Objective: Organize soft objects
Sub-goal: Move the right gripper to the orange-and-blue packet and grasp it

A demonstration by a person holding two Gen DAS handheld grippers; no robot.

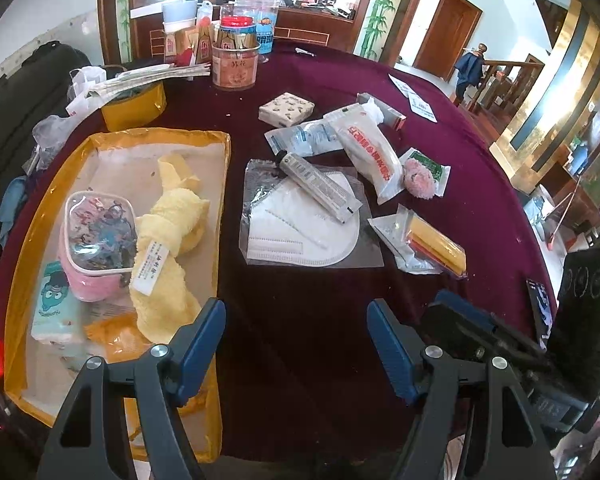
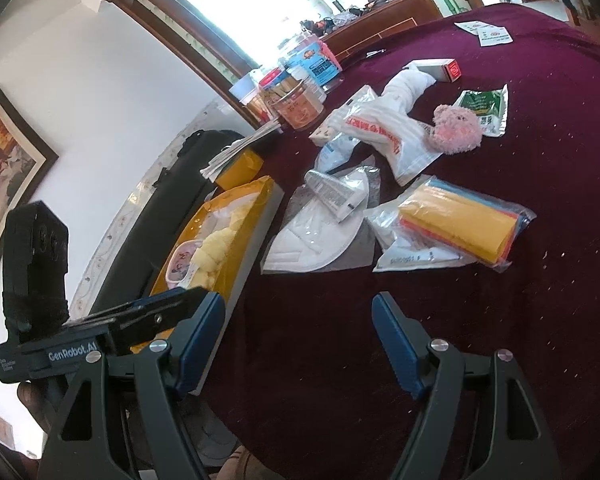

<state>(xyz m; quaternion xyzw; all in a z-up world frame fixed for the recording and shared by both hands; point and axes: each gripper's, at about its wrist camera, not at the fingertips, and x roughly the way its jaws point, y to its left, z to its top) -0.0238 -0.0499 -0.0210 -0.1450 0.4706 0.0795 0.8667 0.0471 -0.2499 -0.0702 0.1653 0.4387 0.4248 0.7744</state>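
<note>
A yellow-rimmed tray (image 1: 220, 216) at the table's left holds a knotted yellow towel (image 1: 168, 240), a pink pouch (image 1: 96, 240) and a tissue pack (image 1: 54, 308). On the maroon cloth to its right lie a bagged face mask (image 1: 300, 232), a grey tube (image 1: 320, 188), a bagged white towel (image 1: 374, 152), a pink plush (image 1: 418, 178) and a bagged roll of yellow cloths (image 1: 436, 246). My left gripper (image 1: 296, 344) is open and empty by the tray's near right corner. My right gripper (image 2: 298, 344) is open and empty over bare cloth, short of the cloth roll (image 2: 460, 226) and the mask (image 2: 316, 240).
Jars (image 1: 236, 56), boxes and a stack of papers (image 1: 140, 78) crowd the table's far left. A small tissue pack (image 1: 286, 110), a clear packet (image 1: 304, 138) and paper slips (image 1: 414, 98) lie further back. The right gripper's body (image 1: 500, 336) is close at my left gripper's right.
</note>
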